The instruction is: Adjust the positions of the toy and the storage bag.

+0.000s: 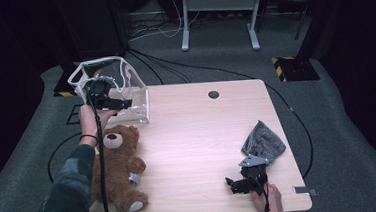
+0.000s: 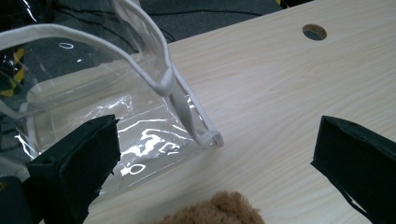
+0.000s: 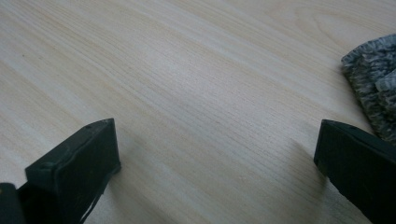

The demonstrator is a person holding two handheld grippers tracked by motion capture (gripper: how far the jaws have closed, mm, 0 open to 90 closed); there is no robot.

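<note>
Left gripper [image 1: 121, 104] wide open, empty, beside clear bag [image 1: 124, 88], right gripper [image 1: 239, 185] wide open, empty, over table [image 1: 198, 135]

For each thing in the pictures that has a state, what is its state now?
Clear bag: upright at the table's far left corner, mouth open, nothing seen inside.
Teddy bear: lying on its back, outside the bag.
Grey cloth: crumpled on the table, not held.
Left gripper: jaws wide open, at the bag, holding nothing.
Right gripper: jaws wide open, low over bare wood, holding nothing.
</note>
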